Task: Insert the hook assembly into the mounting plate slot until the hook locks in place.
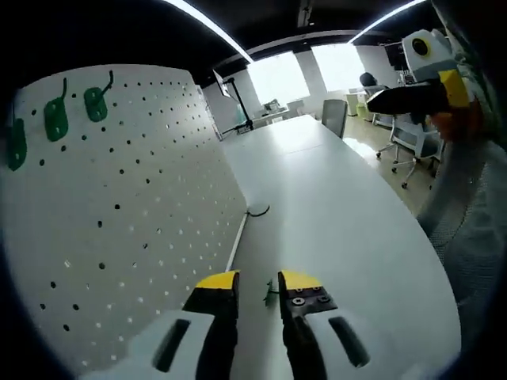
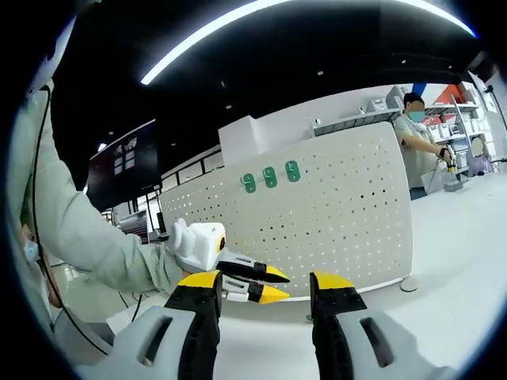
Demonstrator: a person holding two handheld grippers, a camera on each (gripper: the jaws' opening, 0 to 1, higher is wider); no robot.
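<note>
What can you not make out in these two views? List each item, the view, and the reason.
- Green piece between the left gripper jaws, left gripper view: too small to identify.
- Third hook on the pegboard, left gripper view: half lost in the dark edge.
- Hooks, right gripper view: too small for their seating to show.

Open-plan office or lab: long white tables (image 1: 348,222), swivel chairs (image 1: 412,142), ceiling light strips (image 2: 238,20), shelving (image 2: 372,111).

The upright white perforated pegboard panel (image 1: 119,214) walls one side of the bare white table (image 1: 341,214); three green plastic hooks (image 2: 270,176) occupy its upper holes, lower holes stay free
</note>
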